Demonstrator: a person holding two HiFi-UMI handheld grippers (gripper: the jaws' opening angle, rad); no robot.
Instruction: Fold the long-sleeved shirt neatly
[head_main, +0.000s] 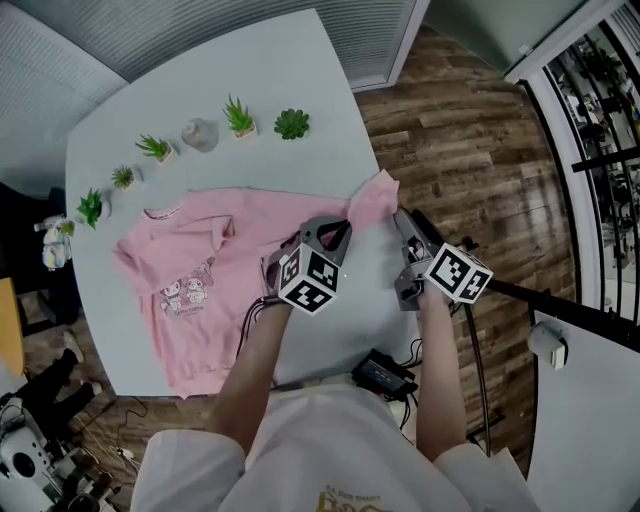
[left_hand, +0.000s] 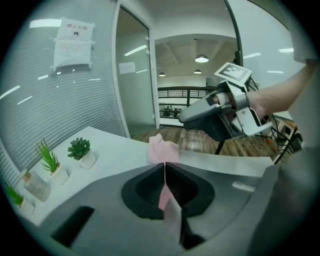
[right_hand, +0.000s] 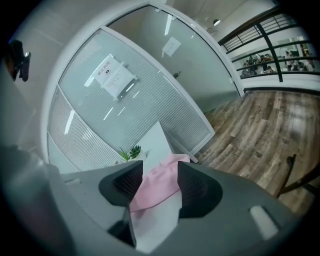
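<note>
Left fingers (left_hand: 145, 187) pinch one sleeve (left_hand: 161, 150) | right fingers (right_hand: 197, 187) apart | one shirt (head_main: 200, 270)

The pink long-sleeved shirt (head_main: 200, 290), cartoon print up, lies flat on the white surface (head_main: 300, 70), one sleeve (head_main: 372, 198) stretched out.

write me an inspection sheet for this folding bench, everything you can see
surface: white table, no spills seen.
job's things: pink long-sleeved shirt lying flat, print up, one sleeve pulled out toward the table's right edge.
clutter: row of small potted plants along the far edge, with a grey lump among them.
grippers: left gripper shut on shirt fabric; right gripper open, sleeve between its jaws, not pinched.
cables: black leads under the left arm; black box at the near edge.
surroundings: wood floor, blinds behind glass.
</note>
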